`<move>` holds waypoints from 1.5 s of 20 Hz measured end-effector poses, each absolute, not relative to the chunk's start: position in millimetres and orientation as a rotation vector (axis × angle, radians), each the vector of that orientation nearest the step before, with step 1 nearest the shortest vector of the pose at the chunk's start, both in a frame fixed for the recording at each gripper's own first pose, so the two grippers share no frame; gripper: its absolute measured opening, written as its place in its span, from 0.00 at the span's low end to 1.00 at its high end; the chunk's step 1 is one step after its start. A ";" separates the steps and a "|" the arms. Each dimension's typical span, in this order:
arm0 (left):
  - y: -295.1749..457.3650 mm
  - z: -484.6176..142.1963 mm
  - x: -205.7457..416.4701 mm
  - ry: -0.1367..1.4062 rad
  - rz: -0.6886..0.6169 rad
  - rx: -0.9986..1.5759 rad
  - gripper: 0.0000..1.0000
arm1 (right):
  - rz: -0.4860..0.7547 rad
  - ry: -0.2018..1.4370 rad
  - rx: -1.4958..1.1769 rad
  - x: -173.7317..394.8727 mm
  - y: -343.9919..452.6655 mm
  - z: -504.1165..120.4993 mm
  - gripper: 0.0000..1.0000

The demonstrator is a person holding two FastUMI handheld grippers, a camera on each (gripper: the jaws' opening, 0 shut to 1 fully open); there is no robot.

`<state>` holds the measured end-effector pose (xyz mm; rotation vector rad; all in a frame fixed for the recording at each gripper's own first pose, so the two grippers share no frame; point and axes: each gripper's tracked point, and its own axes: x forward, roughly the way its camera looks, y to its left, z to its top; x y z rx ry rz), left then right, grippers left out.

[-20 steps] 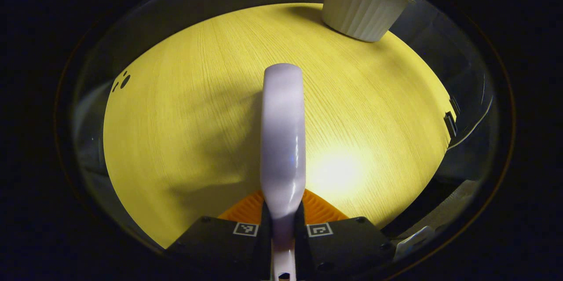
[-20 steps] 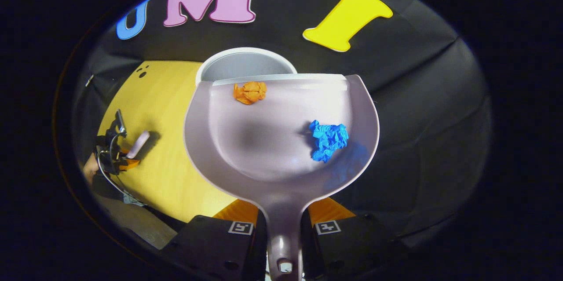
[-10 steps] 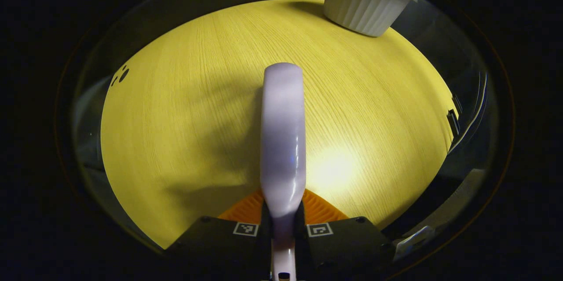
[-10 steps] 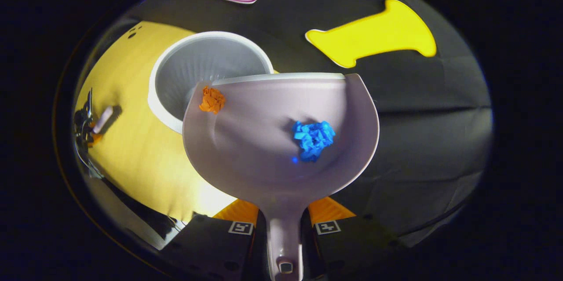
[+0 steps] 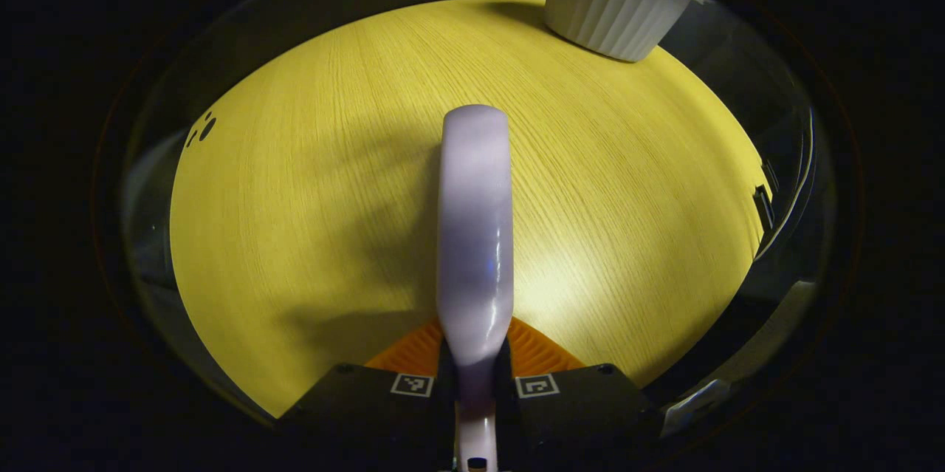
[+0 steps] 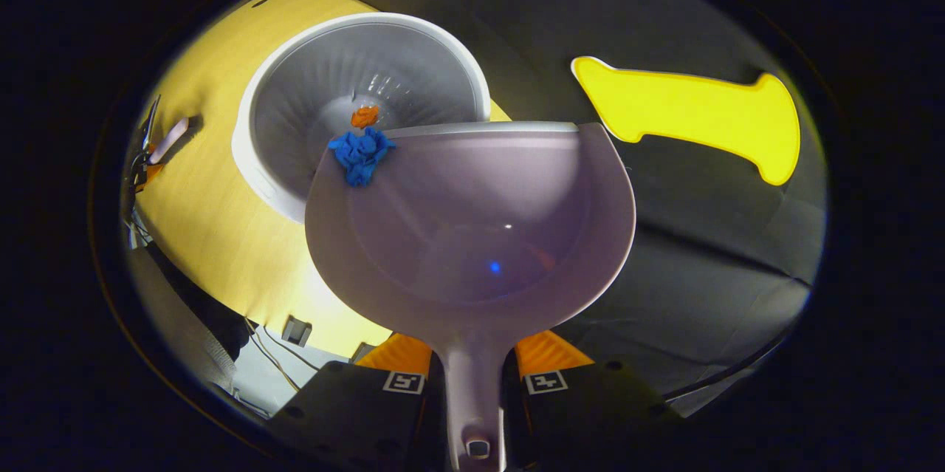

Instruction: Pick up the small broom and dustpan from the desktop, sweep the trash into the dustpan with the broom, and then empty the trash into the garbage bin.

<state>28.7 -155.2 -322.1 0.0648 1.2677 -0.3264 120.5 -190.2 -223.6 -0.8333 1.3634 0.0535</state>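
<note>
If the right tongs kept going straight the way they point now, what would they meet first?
Probably the garbage bin: the dustpan held by the right tongs leads, its lip already over the bin's rim. Depth is hard to judge here.

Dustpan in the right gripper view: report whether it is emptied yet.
Not quite. The dustpan is tipped over the bin; the orange scrap is inside the bin, the blue scrap at the pan's lip.

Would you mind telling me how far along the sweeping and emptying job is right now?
Sweeping looks done: the tabletop shows no scraps, and the left gripper holds the broom. In hand: the right gripper tips the dustpan over the garbage bin. The orange scrap is over the bin's inside; the blue scrap sits at the lip, still to drop.
</note>
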 end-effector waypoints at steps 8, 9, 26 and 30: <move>-154.7 -322.3 30.2 1.270 -0.323 0.066 0.26 | 0.056 1.322 -0.814 120.7 -190.9 -220.1 0.31; -154.3 -322.3 30.3 1.271 -0.324 0.068 0.26 | 0.052 1.284 -0.793 120.3 -190.5 -215.2 0.34; -153.2 -321.5 31.9 1.297 -0.338 0.116 0.26 | 0.267 1.062 -0.327 -65.7 -57.9 -218.0 0.34; -153.3 -321.4 32.6 1.304 -0.338 0.127 0.27 | 0.300 1.156 -0.226 -104.8 -25.6 -284.6 0.34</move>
